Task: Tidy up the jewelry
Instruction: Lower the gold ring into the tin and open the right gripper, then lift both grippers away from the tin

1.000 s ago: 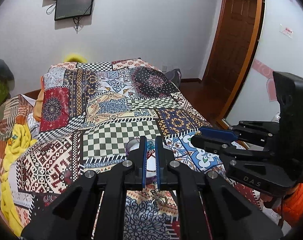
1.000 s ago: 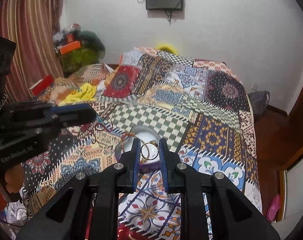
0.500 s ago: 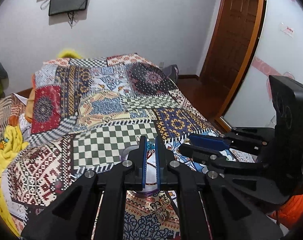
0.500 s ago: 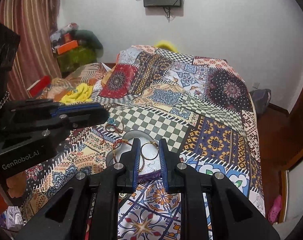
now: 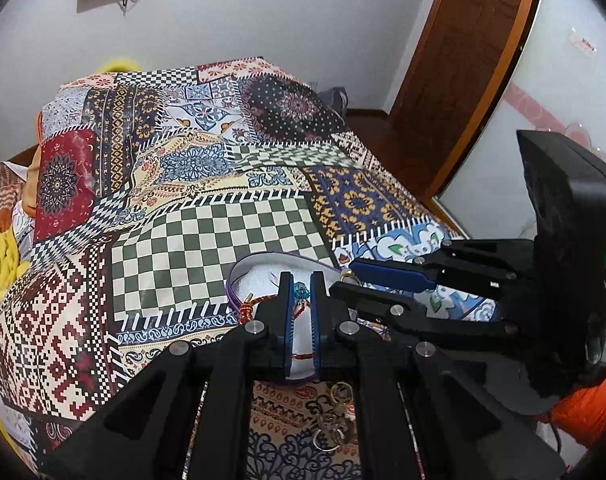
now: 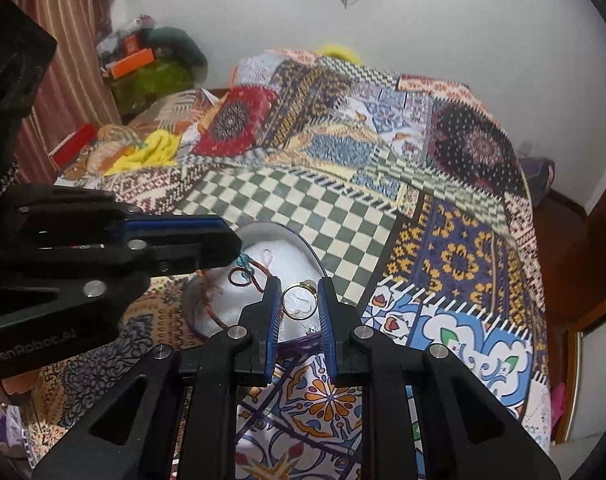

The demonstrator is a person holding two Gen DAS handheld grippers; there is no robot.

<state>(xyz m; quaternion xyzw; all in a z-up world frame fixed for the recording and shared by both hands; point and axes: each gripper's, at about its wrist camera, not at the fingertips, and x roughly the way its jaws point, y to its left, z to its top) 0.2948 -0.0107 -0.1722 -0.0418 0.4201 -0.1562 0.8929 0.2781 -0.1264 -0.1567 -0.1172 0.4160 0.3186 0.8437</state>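
Note:
A white bowl with a purple rim (image 5: 255,276) (image 6: 287,240) sits on the patterned bedspread. My left gripper (image 5: 300,292) is shut on a red cord bracelet with a teal bead (image 5: 301,291), held over the bowl; the bracelet also shows in the right wrist view (image 6: 243,272), hanging into the bowl. My right gripper (image 6: 299,300) is shut on a gold ring (image 6: 299,300), held over the bowl's near edge. The right gripper's fingertips (image 5: 367,280) sit just right of the left gripper.
Several loose rings and small jewelry pieces (image 5: 335,428) lie on the bedspread in front of the bowl. A yellow cloth (image 6: 151,152) and clutter lie at the bed's left side. A wooden door (image 5: 455,60) stands to the right.
Both grippers have moved forward and down over the bowl, each still holding its piece. The bracelet now hangs into the bowl.

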